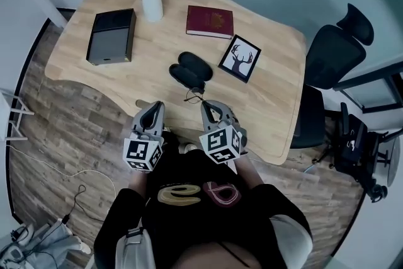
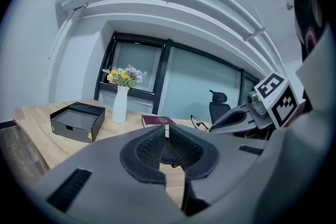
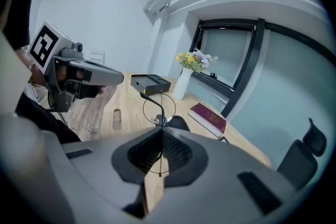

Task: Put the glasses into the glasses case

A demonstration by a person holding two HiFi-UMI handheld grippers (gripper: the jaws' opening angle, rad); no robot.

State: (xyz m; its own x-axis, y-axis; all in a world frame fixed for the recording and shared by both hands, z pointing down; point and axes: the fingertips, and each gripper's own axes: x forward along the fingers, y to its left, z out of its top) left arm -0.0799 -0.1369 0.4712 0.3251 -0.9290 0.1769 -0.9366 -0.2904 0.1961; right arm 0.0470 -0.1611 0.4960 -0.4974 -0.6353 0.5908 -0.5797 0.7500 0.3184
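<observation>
**A:** Pinching wire that thin, what has the right gripper (image 3: 159, 136) actually got?

**B:** Its jaws are pressed together on the glasses (image 3: 157, 107). A fine strand of the frame runs down between the pads, and one round rim stands up past the tips. I can't tell which part of the frame is caught.

**A:** And the left gripper (image 2: 167, 132)?

**B:** Its jaws are together with nothing between them. In the head view it sits at nine o'clock of the right one, over the near edge of the desk (image 1: 277, 91).

**A:** Where's the glasses case (image 1: 191, 70)?

**B:** It's on the desk at about eleven o'clock from the right gripper's tips, near the glasses but apart from them. It looks open, with two dark halves side by side.

**A:** How will the glasses handle?

**B:** I'd say light and springy rather than stiff. The wire bends easily and the lenses scratch. Held at one thin spot they may swivel or slip. The bridge or a hinge would give a surer hold, never a lens. The case looks light too, so the free gripper could steady it.
</observation>
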